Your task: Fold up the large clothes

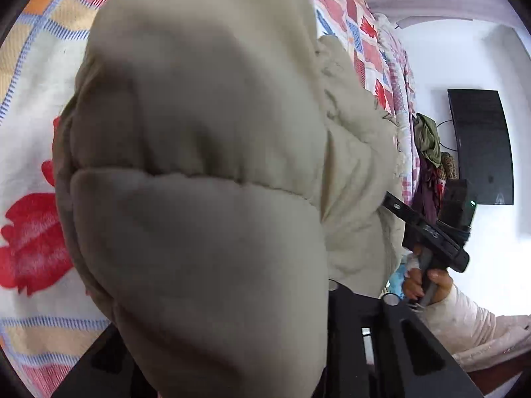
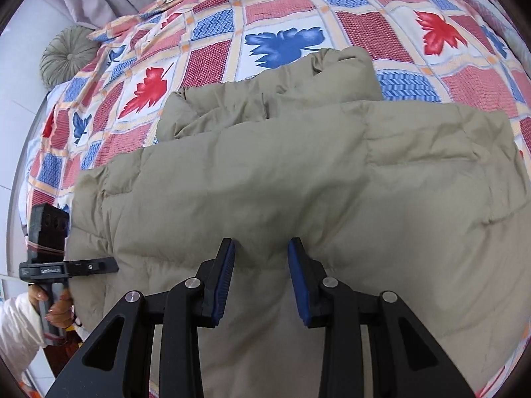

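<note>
A beige puffer jacket lies on the bed, its sleeve or upper part folded behind it. My right gripper is open, its blue pads resting on the jacket's near edge with a fold of fabric between them. In the left wrist view the jacket fills the frame and hides my left fingers. In the right wrist view my left gripper has its fingers pushed into the jacket's left edge; I cannot tell how they stand. The right gripper's body also shows in the left wrist view.
The bed has a patchwork quilt with red and blue leaves. A round grey cushion lies at its far left corner. A black TV hangs on the white wall, with a pile of clothes beside the bed.
</note>
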The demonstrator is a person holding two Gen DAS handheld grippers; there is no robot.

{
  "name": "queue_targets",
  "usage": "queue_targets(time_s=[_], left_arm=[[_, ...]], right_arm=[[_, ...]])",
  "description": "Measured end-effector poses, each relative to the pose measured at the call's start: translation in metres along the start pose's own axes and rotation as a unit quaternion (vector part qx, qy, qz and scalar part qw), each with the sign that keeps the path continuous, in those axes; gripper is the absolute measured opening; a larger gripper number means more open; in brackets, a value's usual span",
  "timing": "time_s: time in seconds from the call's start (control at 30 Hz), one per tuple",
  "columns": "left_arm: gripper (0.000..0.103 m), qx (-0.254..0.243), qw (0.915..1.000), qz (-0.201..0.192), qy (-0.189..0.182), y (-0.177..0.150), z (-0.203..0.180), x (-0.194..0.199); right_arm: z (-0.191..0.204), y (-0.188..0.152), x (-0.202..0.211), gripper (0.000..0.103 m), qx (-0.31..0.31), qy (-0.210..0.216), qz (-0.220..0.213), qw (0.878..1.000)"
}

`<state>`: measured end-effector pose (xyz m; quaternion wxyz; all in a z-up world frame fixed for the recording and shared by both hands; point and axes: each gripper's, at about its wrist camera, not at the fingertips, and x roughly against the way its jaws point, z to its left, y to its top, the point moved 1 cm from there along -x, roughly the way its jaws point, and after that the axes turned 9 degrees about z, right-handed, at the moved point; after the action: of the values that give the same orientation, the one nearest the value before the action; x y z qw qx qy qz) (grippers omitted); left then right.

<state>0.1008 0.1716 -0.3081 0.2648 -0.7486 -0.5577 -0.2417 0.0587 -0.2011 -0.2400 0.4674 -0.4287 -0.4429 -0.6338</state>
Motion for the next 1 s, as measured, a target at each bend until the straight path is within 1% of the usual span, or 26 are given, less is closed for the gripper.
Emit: queue_targets(time_s=[0.03,0.1,0.13,0.2,0.33,0.43,0.53,0.67,0.77,0.8,0.9,0.93,0.97,1.0], left_arm=[[0.025,0.001,1.0000,-0.003,-0.001,-0.002,-0.008,0.003],[0.025,0.001,0.9998,-0.010,-0.019,-0.007,-0.028,0.011],[0.025,-0.004,0.9996,-0.014,-0.026,-0.010,-0.041,0.015],[0.025,-0.025,0.9991,-0.019,-0.028,-0.015,-0.076,0.021],[0.025,-0.055,0.9980,-0.014,-0.029,-0.017,-0.144,0.016],[0.025,-0.082,0.9966,-0.005,-0.004,-0.014,-0.195,-0.002],[0.025,-0.086,0.9960,0.003,0.023,-0.006,-0.238,-0.029],[0.025,-0.081,0.9958,0.009,0.041,0.006,-0.274,-0.057],[0.026,-0.088,0.9943,0.020,0.056,0.014,-0.296,-0.074],[0.030,-0.090,0.9938,0.024,0.060,0.018,-0.305,-0.081],[0.030,-0.098,0.9911,0.041,0.080,0.023,-0.319,-0.100],[0.037,-0.101,0.9906,0.047,0.079,0.023,-0.312,-0.096],[0.042,-0.101,0.9909,0.054,0.071,0.025,-0.316,-0.106],[0.055,-0.099,0.9915,0.060,0.058,0.028,-0.320,-0.114]], right_arm=[[0.001,0.001,-0.004,0.030,0.006,-0.007,-0.003,1.000],[0.001,0.005,-0.013,0.025,0.007,-0.009,-0.006,1.000],[0.000,0.008,-0.018,0.022,0.002,-0.004,-0.005,1.000],[-0.006,0.012,-0.027,0.018,-0.012,0.009,-0.001,1.000],[-0.023,0.018,-0.041,0.010,-0.044,0.046,0.010,0.998],[-0.036,0.021,-0.048,0.006,-0.069,0.081,0.018,0.994],[-0.047,0.020,-0.053,0.006,-0.088,0.115,0.024,0.989],[-0.059,0.018,-0.057,0.005,-0.110,0.160,0.032,0.980],[-0.072,0.019,-0.047,0.005,-0.127,0.183,0.044,0.974],[-0.077,0.019,-0.040,0.005,-0.130,0.186,0.041,0.973],[-0.097,0.010,-0.010,0.006,-0.136,0.190,0.020,0.972],[-0.107,0.004,0.003,0.008,-0.139,0.188,0.009,0.972],[-0.116,-0.002,0.013,0.009,-0.144,0.187,0.001,0.972],[-0.128,-0.010,0.024,0.009,-0.153,0.186,-0.007,0.970]])
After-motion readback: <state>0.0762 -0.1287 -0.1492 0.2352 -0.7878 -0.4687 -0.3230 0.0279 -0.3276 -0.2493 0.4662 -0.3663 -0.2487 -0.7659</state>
